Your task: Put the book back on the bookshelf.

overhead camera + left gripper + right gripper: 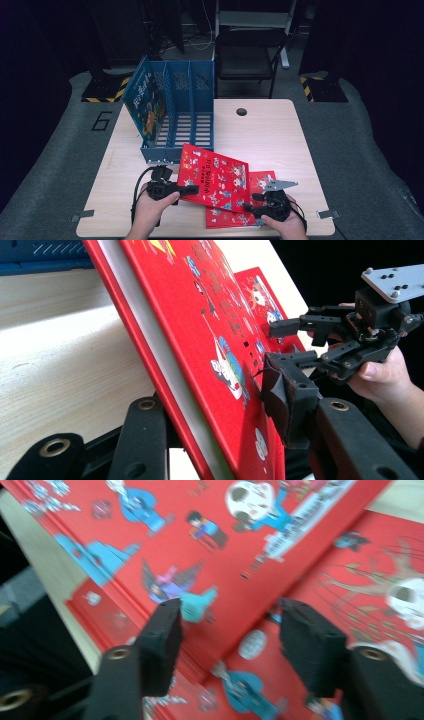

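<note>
A: One blue book (145, 100) already stands in the left slot of the blue rack (192, 95). So that part looks done.

B: And two red ones are out on the table (280, 130). The upper red book (215, 177) lies slanted across the lower red book (262, 179), near the front edge.

A: Look at the left gripper (192, 189). It has the upper book's left edge between its jaws, tipped up off the wood.

B: From the left gripper view one pad (285, 395) sits right against the cover, the other jaw under the spine side. I'd call that a grip on the book.

A: The right gripper (250, 206)?

B: Down by the book's lower right corner, jaws apart. In the right gripper view the covers lie beyond the pads (162, 640), nothing pinched between them. Released, I'd say.

A: So what's left?

B: My guess: lift this one, stand it in a free slot, then the last red one.
</note>
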A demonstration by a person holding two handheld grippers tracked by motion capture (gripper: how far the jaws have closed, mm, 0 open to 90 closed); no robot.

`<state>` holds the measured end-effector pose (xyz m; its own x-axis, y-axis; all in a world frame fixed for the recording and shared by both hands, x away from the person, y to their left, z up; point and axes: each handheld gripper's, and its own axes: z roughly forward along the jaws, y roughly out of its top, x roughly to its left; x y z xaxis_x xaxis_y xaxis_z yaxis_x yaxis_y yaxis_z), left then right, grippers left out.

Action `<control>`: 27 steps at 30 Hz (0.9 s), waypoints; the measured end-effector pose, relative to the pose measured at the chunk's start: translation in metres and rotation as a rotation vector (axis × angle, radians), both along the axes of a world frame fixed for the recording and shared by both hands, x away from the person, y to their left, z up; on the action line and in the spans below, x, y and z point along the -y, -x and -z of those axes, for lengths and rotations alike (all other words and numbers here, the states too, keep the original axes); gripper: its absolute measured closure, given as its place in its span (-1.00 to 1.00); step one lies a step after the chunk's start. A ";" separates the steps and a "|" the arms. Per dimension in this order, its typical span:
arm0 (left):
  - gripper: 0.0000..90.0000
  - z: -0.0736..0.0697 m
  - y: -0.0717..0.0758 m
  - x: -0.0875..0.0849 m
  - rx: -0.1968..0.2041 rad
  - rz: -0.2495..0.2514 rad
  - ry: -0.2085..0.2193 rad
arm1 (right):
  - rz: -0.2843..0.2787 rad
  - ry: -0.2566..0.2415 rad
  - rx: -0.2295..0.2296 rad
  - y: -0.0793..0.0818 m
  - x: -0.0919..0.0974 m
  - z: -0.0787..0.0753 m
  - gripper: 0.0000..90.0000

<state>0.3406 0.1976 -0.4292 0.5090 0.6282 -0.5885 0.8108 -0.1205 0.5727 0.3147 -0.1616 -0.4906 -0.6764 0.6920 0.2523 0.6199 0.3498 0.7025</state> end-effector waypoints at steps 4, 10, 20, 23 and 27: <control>0.30 -0.002 -0.001 0.000 0.002 0.002 -0.002 | -0.002 0.056 0.004 0.001 0.004 -0.001 0.28; 0.30 -0.006 -0.002 0.000 0.011 0.016 -0.012 | -0.015 0.120 0.032 0.004 0.002 0.001 0.48; 0.32 -0.015 -0.003 -0.002 0.033 0.018 -0.036 | -0.053 0.119 0.037 0.005 -0.006 0.002 0.77; 0.31 -0.017 -0.003 -0.004 0.033 0.010 -0.033 | -0.062 0.108 0.038 0.005 -0.009 0.003 0.82; 0.28 -0.019 -0.004 -0.004 0.041 0.006 -0.036 | -0.069 0.103 0.033 0.004 -0.013 0.003 0.85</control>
<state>0.3449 0.2016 -0.4099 0.5360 0.6457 -0.5439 0.7860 -0.1464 0.6006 0.3103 -0.1484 -0.4940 -0.7302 0.6644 0.1594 0.5688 0.4619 0.6805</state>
